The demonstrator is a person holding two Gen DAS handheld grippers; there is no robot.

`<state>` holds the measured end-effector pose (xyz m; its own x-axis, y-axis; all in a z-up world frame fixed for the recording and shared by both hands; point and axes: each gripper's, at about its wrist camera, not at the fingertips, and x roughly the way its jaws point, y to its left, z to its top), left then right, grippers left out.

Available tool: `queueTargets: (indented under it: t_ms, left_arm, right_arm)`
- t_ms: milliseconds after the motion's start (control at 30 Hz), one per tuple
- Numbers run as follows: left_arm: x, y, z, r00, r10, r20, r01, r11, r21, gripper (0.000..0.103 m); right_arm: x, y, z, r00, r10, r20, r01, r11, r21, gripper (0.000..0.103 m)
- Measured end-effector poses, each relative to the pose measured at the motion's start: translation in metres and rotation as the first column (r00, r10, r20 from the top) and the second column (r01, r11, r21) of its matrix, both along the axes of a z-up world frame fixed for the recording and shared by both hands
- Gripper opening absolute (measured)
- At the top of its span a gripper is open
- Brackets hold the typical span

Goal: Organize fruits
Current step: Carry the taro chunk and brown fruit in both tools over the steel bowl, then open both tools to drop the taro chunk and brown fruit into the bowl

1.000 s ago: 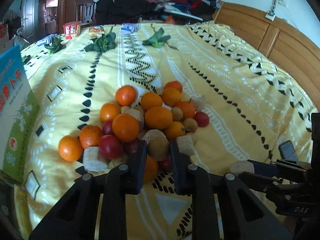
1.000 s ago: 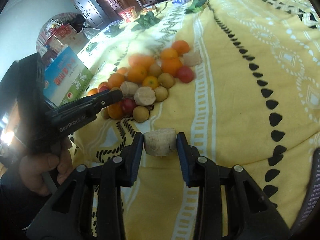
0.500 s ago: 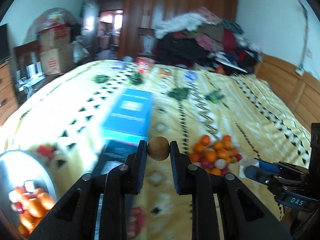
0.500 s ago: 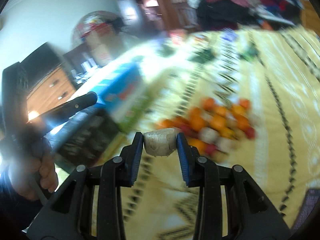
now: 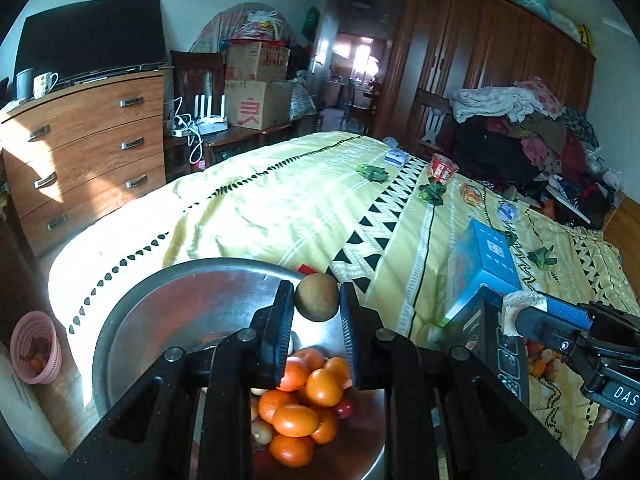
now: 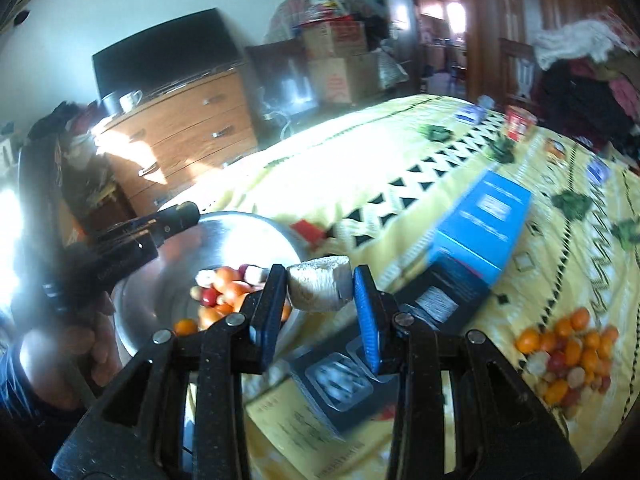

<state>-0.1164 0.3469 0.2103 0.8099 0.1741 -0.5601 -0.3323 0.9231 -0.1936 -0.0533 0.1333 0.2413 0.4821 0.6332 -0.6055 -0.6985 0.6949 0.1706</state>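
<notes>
My left gripper (image 5: 317, 303) is shut on a round brown kiwi-like fruit (image 5: 317, 297) and holds it over a large steel bowl (image 5: 168, 300) that holds oranges (image 5: 296, 420) and small red fruits. My right gripper (image 6: 320, 290) is shut on a pale cut fruit chunk (image 6: 319, 287), just right of the bowl (image 6: 240, 240) in the right wrist view. A pile of oranges and small fruits (image 6: 568, 348) lies on the yellow bedspread at the right.
A blue box (image 6: 480, 224) lies on the bed between bowl and pile, with a dark tray (image 6: 340, 380) below it. A wooden dresser (image 5: 84, 152) stands left of the bed. A pink basket (image 5: 36, 348) sits on the floor. Leafy greens (image 5: 432, 192) lie further up the bed.
Both grippers swung left from the fruit pile to the steel bowl, each still holding its fruit. The left one now hangs over the bowl.
</notes>
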Motion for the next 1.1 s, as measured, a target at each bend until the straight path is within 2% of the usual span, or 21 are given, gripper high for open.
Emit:
queueTargets:
  t_ms: [200, 367, 1100]
  left_arm:
    - [-0.016, 0.032, -0.02, 0.999, 0.031, -0.02, -0.032, 0.998, -0.053, 0.023]
    - [-0.023, 0.054, -0.034, 0.998, 0.048, -0.043, -0.051, 0.995, -0.089, 0.023]
    - [-0.022, 0.09, -0.062, 0.995, 0.049, -0.086, -0.064, 0.982, -0.179, 0.023]
  right_arm:
    - [-0.016, 0.056, -0.003, 0.998, 0.065, 0.0, -0.065, 0.996, -0.055, 0.035]
    - [-0.022, 0.082, -0.01, 0.996, 0.093, -0.014, -0.094, 0.992, -0.088, 0.035]
    - [-0.018, 0.132, -0.032, 0.992, 0.108, -0.071, -0.117, 0.982, -0.147, 0.035]
